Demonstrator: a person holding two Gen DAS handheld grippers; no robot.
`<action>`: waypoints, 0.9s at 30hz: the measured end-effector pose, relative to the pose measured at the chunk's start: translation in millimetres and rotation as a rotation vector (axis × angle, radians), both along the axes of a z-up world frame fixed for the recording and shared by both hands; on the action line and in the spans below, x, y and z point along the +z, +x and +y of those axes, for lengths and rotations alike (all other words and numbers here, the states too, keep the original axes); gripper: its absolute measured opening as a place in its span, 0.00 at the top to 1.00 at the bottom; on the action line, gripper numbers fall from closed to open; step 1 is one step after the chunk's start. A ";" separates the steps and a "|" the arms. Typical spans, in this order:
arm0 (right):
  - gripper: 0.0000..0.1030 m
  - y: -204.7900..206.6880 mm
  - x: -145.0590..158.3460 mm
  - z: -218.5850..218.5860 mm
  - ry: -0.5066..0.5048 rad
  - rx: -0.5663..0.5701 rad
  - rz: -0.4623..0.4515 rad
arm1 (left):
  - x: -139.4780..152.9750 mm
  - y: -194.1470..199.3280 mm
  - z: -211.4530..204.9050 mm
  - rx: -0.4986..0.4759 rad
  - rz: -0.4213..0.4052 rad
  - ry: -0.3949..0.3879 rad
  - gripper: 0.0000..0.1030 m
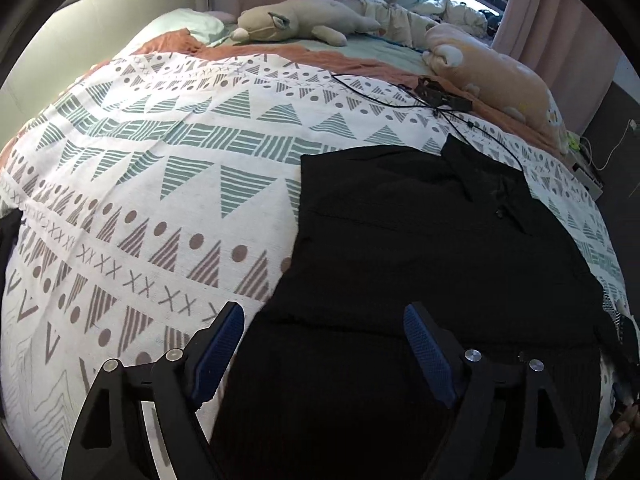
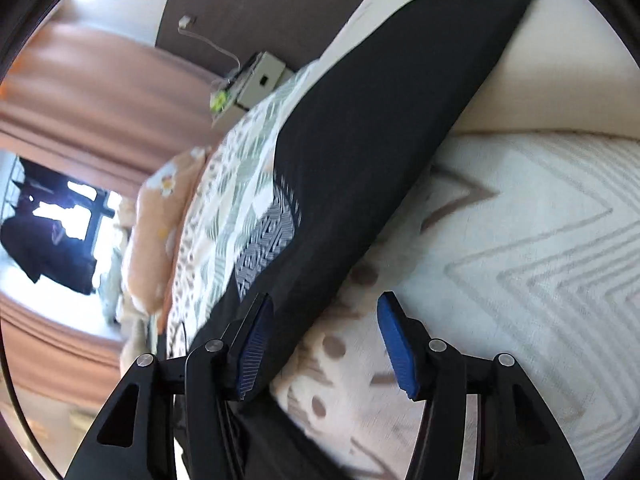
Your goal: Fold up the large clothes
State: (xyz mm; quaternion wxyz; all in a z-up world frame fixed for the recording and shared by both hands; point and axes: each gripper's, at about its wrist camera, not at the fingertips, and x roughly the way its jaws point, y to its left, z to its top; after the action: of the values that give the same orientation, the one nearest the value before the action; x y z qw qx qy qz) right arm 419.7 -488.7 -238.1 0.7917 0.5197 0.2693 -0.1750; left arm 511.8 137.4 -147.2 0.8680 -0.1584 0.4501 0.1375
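shirt: one black collared shirt (image 1: 420,240) lay flat on the bedspread (image 1: 140,200), collar toward 1 o'clock, a small button showing on the placket; it filled the left wrist view from centre to 5 o'clock
shirt, right view: same black cloth (image 2: 380,120) ran as a long band from 7 to 1 o'clock; a white line-pattern patch (image 2: 268,236) sat on it near its 9 o'clock edge
fabric: matte, finely ribbed, mostly smooth with few creases
left gripper: left gripper (image 1: 324,316) spread wide, nothing between its fingers; right finger over the shirt, left finger over the bedspread at the shirt's 9 o'clock edge
right gripper: right gripper (image 2: 326,308) spread wide, gripping nothing; left finger against the shirt edge, right finger over bare bedspread
pads: blue, ribbed rubber-like faces (image 1: 424,344) on black angular fingers with silver bolts
bedspread: one, white cloth with teal and brown triangles, dots, crosses, zigzags
plush toys: two, one beige (image 1: 304,20) at 12 o'clock, one orange (image 1: 500,76) at 1 o'clock, both soft and long
cable: one thin black cable with a small black device (image 1: 436,96), just beyond the collar
curtains: pink, pleated (image 1: 540,20)
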 end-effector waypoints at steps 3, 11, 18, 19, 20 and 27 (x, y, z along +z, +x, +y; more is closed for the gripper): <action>0.47 -0.2 -0.9 -3.7 -0.025 -0.038 -0.008 | 2.4 1.7 -19.3 -0.024 -0.015 -0.015 0.20; 0.94 7.5 1.2 -10.1 -0.051 -0.029 -0.147 | -11.7 6.1 -42.0 -0.076 -0.034 -0.055 0.20; 0.95 11.2 69.1 33.3 -0.182 0.119 -0.308 | -10.7 -4.6 -22.7 -0.026 -0.067 -0.124 0.20; 0.95 11.8 77.4 42.0 -0.192 0.147 -0.334 | -9.8 -6.9 -20.0 -0.019 -0.074 -0.135 0.20; 0.95 13.2 85.7 51.3 -0.204 0.175 -0.357 | -9.3 -8.6 -19.4 -0.017 -0.077 -0.138 0.20; 0.95 25.9 126.5 122.7 -0.278 0.371 -0.466 | -7.5 -20.4 -8.6 0.023 -0.093 -0.223 0.20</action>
State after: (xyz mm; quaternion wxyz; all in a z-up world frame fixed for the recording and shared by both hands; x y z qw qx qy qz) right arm 445.7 -366.0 -111.7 0.9138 0.3747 0.1447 0.0609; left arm 491.4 128.8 -154.7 0.8634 -0.2651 0.4200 0.0890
